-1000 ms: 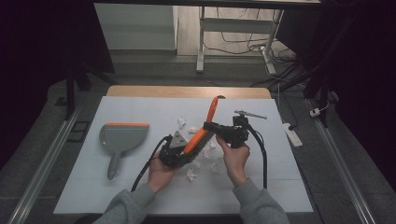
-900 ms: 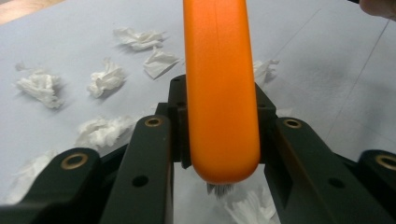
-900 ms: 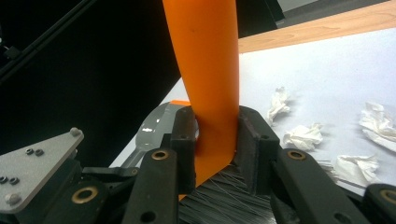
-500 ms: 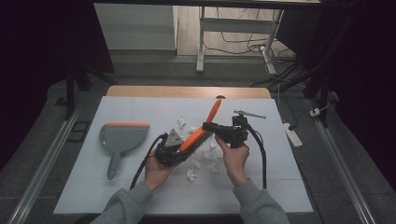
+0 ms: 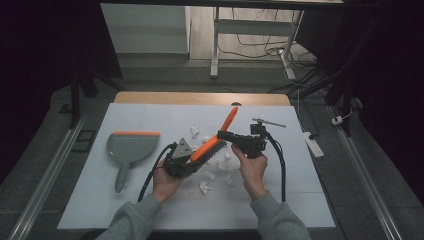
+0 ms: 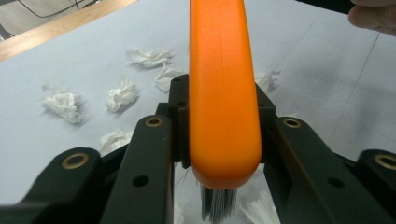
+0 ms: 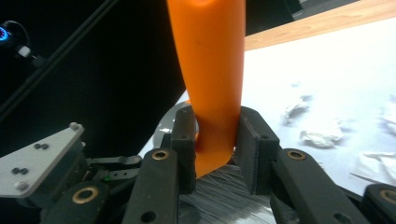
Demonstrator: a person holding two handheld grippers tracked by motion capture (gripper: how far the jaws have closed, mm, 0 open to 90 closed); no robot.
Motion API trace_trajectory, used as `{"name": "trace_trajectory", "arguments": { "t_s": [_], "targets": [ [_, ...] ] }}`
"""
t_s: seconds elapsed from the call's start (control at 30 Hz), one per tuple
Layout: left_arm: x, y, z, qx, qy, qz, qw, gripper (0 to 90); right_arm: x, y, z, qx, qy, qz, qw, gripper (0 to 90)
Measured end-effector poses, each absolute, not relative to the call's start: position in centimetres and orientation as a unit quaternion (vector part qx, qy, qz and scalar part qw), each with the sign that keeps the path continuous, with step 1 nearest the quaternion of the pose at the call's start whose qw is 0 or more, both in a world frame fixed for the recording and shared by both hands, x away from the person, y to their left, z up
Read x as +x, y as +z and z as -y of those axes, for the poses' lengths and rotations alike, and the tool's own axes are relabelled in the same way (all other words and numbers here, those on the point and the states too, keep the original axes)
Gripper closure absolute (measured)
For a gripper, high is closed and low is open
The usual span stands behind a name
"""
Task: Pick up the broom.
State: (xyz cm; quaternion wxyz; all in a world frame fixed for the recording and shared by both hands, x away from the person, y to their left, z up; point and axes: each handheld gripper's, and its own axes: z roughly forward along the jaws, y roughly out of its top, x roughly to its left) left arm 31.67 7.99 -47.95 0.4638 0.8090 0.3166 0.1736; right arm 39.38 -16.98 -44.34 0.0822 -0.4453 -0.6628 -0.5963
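left fingers: left gripper (image 5: pixel 186 159) was clamped on the brush (image 5: pixel 212 141) at its bristle end; in the left gripper view the pads (image 6: pixel 180 121) pressed both flanks of the orange body (image 6: pixel 223 93), bristles (image 6: pixel 217 204) hanging below.
right fingers: right gripper (image 5: pixel 239 141) had its pads (image 7: pixel 184 140) tight against the same brush near mid-length, so it looked clamped too; orange back (image 7: pixel 210 70) ran straight up between them, bristles (image 7: pixel 229 198) underneath.
brush position: held in the air over the middle of the worktop (image 5: pixel 90 200), above the scattered paper scraps (image 5: pixel 206 186).
long axis: ran from low near the left hand (image 5: pixel 167 182) up and away to the handle tip (image 5: pixel 232 114), diagonal to the worktop edge.
nearer hand: left one sat at the head, right hand (image 5: pixel 252 170) beside the neck; handle end free beyond both.
dustpan: grey with orange lip (image 5: pixel 131 148), flat on the worktop, well left of the left gripper, handle toward the person.
judgement: sweep direction likely leftward toward the dustpan; bristles needed lowering onto the scraps first.
risk: two grips on one rigid brush could fight each other if the wrists turned unevenly.
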Motion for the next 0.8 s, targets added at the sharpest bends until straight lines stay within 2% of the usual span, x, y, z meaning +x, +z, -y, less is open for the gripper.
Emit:
{"name": "trace_trajectory", "arguments": {
  "t_s": [0.23,0.27,0.37,0.67,0.7,0.77,0.8],
  "targets": [
    [31.5,-48.3,-7.4,0.803,0.190,-0.307,0.475,68.1,39.2,-44.5,17.1,-0.453,-0.602,0.652,0.076,70.3],
    [31.6,-48.3,-7.2,0.797,0.194,-0.310,0.480,65.2,39.2,-44.8,16.7,-0.452,-0.600,0.654,0.089,70.3],
    [31.9,-48.4,-7.3,0.796,0.191,-0.326,0.473,69.9,38.9,-44.9,15.8,-0.450,-0.598,0.658,0.085,70.3],
    [32.3,-48.1,-8.0,0.804,0.174,-0.326,0.466,70.7,39.1,-45.0,15.7,-0.444,-0.592,0.666,0.091,68.3],
    [32.4,-48.0,-8.2,0.805,0.171,-0.326,0.465,70.7,39.1,-45.0,15.6,-0.447,-0.589,0.666,0.093,65.5],
    [32.6,-47.6,-9.2,0.810,0.161,-0.323,0.462,70.7,39.3,-45.1,15.7,-0.452,-0.584,0.667,0.098,50.7],
    [32.6,-47.6,-9.2,0.810,0.161,-0.323,0.462,70.7,39.3,-45.1,15.8,-0.455,-0.581,0.668,0.097,50.4]
  ]
}}
